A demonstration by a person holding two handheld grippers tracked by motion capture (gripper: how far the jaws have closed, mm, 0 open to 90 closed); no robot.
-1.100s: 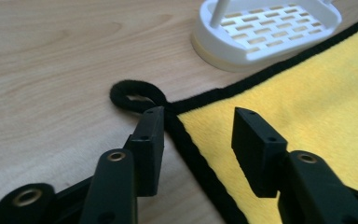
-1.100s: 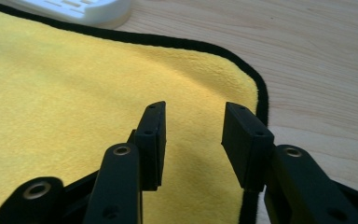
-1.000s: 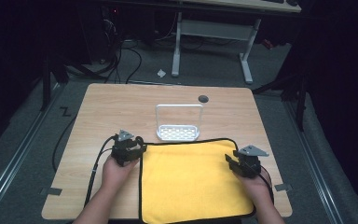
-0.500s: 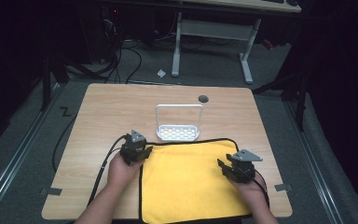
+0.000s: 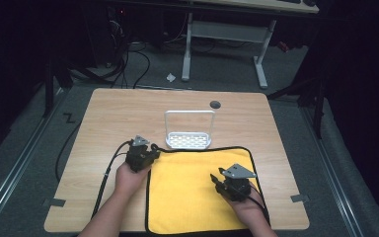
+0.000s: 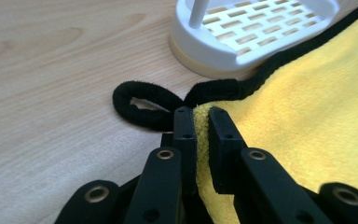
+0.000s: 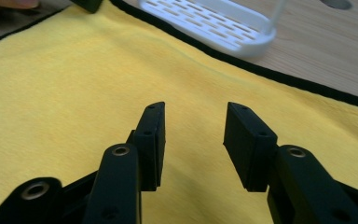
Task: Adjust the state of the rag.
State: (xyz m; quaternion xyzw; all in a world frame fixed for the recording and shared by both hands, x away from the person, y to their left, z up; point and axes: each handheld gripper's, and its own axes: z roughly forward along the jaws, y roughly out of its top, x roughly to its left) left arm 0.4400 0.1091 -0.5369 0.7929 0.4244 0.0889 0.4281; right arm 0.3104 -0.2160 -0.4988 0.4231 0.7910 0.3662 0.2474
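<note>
Yellow cloth [image 5: 197, 190] flat on worktop [image 5: 103, 113], at 6 o'clock from white rack [image 5: 189, 140]. Left gripper [image 6: 201, 122] fingers just closed, pinching cloth's 10 o'clock corner. Right gripper [image 7: 193, 122] fingers apart, empty, over cloth's 3 o'clock side.

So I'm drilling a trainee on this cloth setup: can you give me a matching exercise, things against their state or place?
1. left gripper
2. right gripper
3. white rack
4. hanging loop

a. jaws apart over the yellow cloth
b. lying on bare wood by the cloth's corner
c. standing at the cloth's far edge
d. jaws just closed on the cloth's corner

Pairs: 1-d, 2-a, 3-c, 4-b
</note>
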